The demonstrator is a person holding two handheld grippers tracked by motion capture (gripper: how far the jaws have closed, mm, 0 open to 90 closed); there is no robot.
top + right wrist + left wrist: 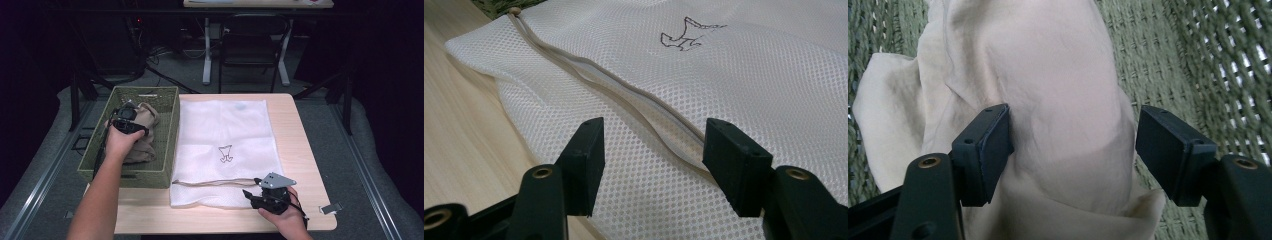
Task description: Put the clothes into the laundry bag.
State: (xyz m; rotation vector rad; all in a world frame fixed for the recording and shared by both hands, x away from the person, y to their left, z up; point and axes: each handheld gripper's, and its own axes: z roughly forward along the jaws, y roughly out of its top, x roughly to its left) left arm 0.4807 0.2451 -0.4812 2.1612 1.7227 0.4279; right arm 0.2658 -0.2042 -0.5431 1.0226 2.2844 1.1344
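From up top, there's a light wooden table [295, 150] with a green woven basket [165, 175] sitting at its left side and a big white mesh laundry bag [225, 130] laid flat beside it, right up against the basket's wall. Inside the basket is a crumpled beige cloth garment [145, 145]. The person's left hand is down in the basket with the left gripper [126, 119] on top of that cloth. The right gripper [252, 196] is parked at the near edge of the mesh bag, close to the beige zipper strip [210, 181] that runs along that end. A small metal clip [330, 208] lies near the table's near right corner.

Left gripper view: the two black jaws stand apart with a fold of the beige garment [1058, 100] bulging up between them. The left pad sits against the fabric, the right pad has a visible gap, so it's open around the cloth, not pinching it. Basket weave [1198, 55] all around.

Right gripper view: jaws spread wide, nothing clamped, hovering just over the mesh bag [774, 75]. The zipper strip [624, 90] runs diagonally between them, slightly gaping. A little outlined logo [686, 35] is stitched farther up the bag.
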